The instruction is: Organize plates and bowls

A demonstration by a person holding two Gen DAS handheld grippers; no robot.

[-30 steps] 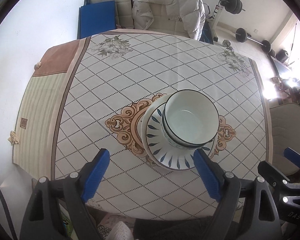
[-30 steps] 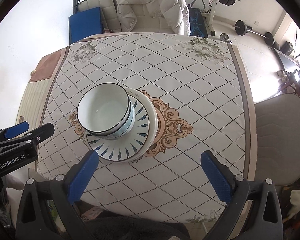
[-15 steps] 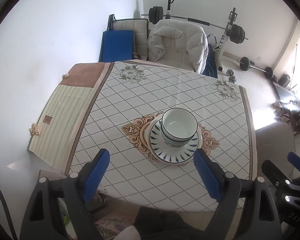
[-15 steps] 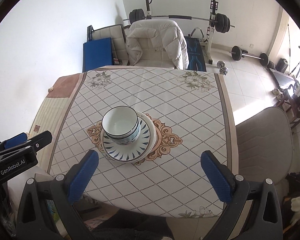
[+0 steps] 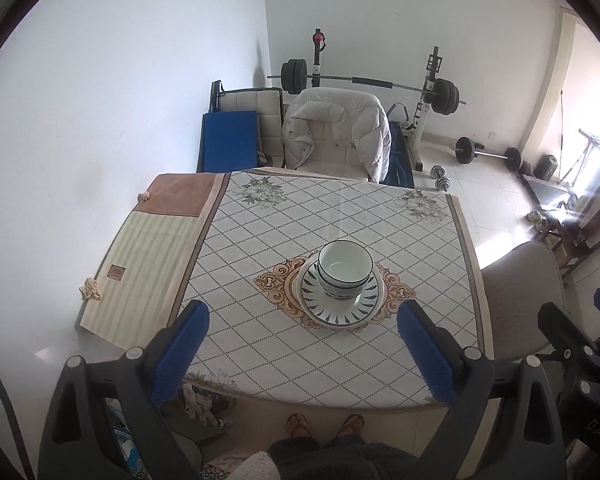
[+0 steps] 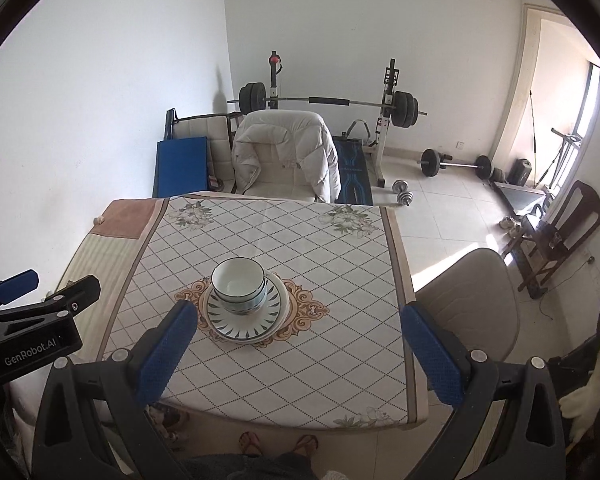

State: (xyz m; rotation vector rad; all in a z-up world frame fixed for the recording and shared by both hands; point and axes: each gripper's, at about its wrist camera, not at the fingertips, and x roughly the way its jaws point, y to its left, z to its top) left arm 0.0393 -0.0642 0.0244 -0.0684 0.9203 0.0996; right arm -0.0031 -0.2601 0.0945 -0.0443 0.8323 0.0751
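Stacked white bowls with dark rims (image 5: 344, 274) (image 6: 239, 285) sit on stacked plates with a blue leaf pattern (image 5: 340, 306) (image 6: 246, 322) at the middle of the table (image 5: 260, 336) (image 6: 340, 344). My left gripper (image 5: 302, 344) is open and empty, held high and well back from the stack, above the table's near edge. My right gripper (image 6: 300, 346) is open and empty, likewise high and back. The left gripper also shows at the left edge of the right wrist view (image 6: 24, 320).
The table carries a diamond-patterned cloth. A chair with a white jacket (image 5: 338, 136) stands at the far side, a beige chair (image 6: 468, 312) at the right. A weight bench, barbells and dumbbells stand behind. The person's feet (image 6: 278, 444) are below the near edge.
Both grippers have pulled up and back from the stack, so the table looks smaller and more of the room shows. The bowls and plates have not moved.
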